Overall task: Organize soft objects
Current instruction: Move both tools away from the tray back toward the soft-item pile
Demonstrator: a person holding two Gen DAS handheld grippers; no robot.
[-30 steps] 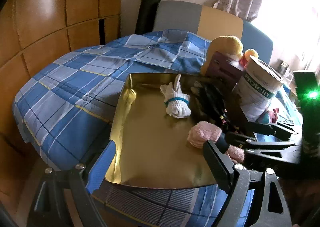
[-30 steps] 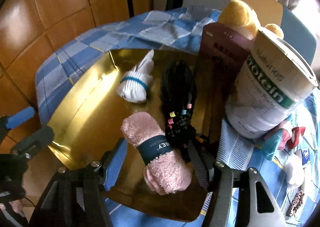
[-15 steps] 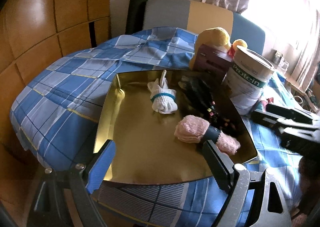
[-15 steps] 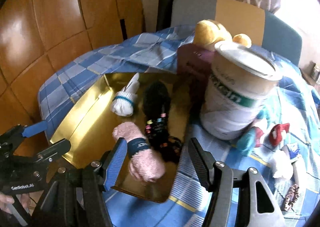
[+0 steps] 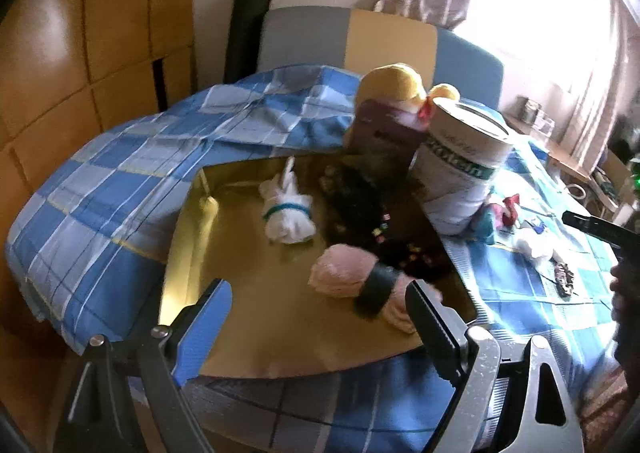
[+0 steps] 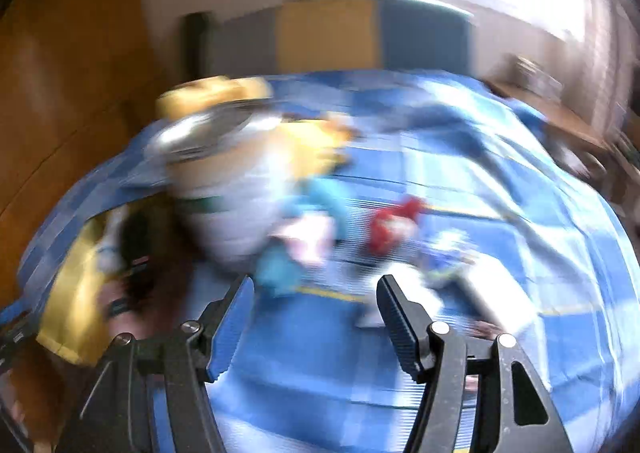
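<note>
Gold tray (image 5: 240, 293) sits on the checked bedspread (image 5: 120, 189) and holds a pink rolled towel (image 5: 344, 275) near, a white rolled sock (image 5: 288, 215) and a dark hairpiece (image 5: 360, 209) farther in. The left gripper (image 5: 320, 317) hovers over the tray's near edge, jaws wide apart and empty. Its right finger hides the towel's near end.

From the right wrist, all is smeared by blur. The right gripper (image 6: 314, 311) is parted with nothing between its jaws, facing loose teal (image 6: 280, 269), red (image 6: 394, 227) and white (image 6: 404, 293) soft things right of the tub (image 6: 224, 189). Fetching the next piece looks to be the step in hand; it needs a steady descent over one of them.
</note>
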